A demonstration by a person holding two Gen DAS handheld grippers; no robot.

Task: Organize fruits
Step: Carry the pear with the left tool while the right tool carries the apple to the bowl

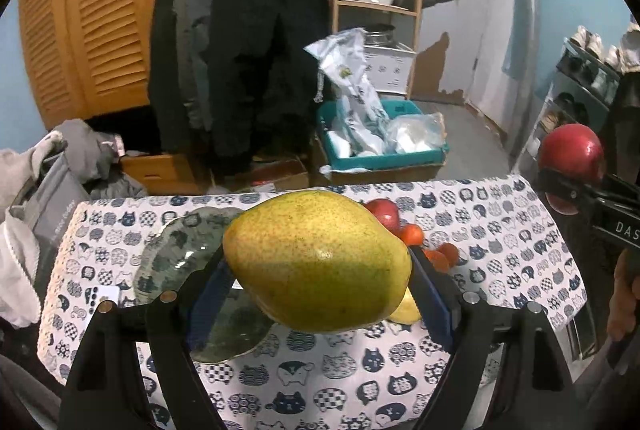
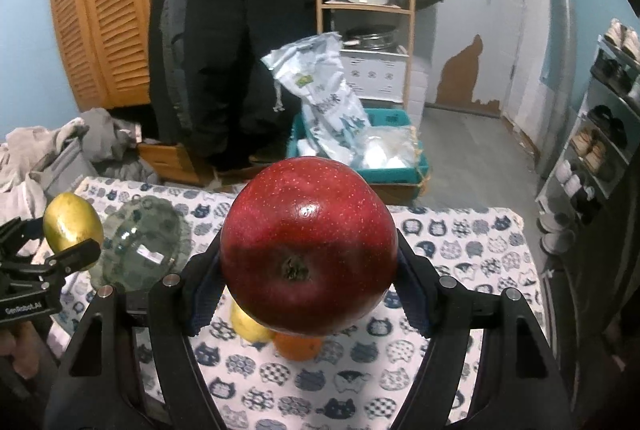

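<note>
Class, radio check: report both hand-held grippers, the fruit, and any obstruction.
Left hand-held gripper shut on pear. Right hand-held gripper shut on red apple. Glass bowl empty, nothing blocking.

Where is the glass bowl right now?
The glass bowl sits on the cat-print tablecloth, left of centre in both views, beside the pear held in the left gripper.

A yellow-green pear (image 1: 316,260) hangs lengthwise above the table — speckled, clamped at both sides. The red apple (image 2: 308,246) is likewise held aloft, its calyx end facing the camera. Below lie another red apple (image 1: 383,212), oranges (image 1: 412,234) and a yellow fruit (image 2: 250,326).
</note>
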